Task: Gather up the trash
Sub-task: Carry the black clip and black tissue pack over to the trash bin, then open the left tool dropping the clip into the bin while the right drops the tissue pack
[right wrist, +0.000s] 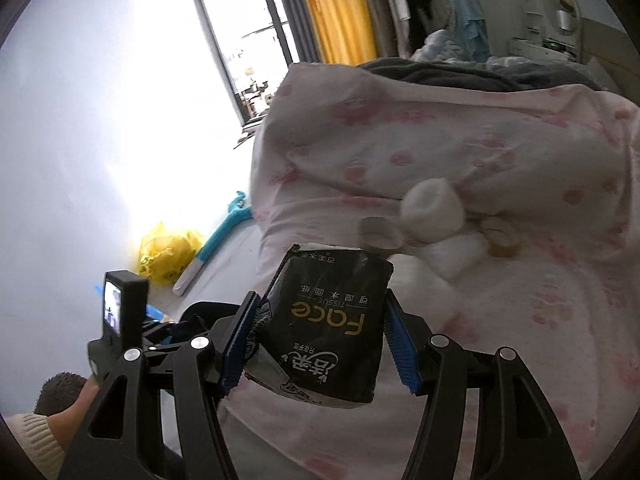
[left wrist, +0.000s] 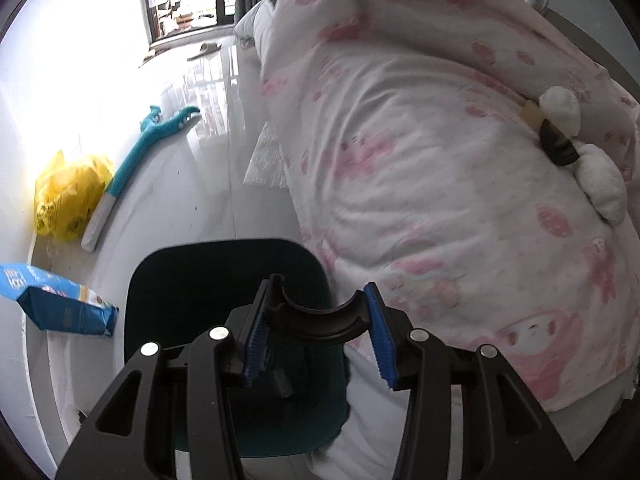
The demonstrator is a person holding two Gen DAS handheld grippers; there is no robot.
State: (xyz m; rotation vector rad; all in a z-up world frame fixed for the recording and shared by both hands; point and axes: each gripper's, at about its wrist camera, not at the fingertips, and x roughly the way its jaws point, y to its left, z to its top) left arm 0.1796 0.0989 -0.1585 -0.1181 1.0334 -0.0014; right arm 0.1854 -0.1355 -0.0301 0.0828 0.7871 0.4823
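My left gripper is shut on the rim of a dark teal trash bin and holds it beside the bed. My right gripper is shut on a black tissue pack with yellow "Face" lettering, held above the pink-printed quilt. Crumpled white tissues and small beige paper cups lie on the quilt beyond the pack. In the left wrist view the white tissue wads and a dark brown object lie on the quilt at the far right.
A yellow plastic bag, a teal long-handled tool and a blue package lie on the white floor by the wall. A window with yellow curtain is at the back. The left hand's device shows at lower left.
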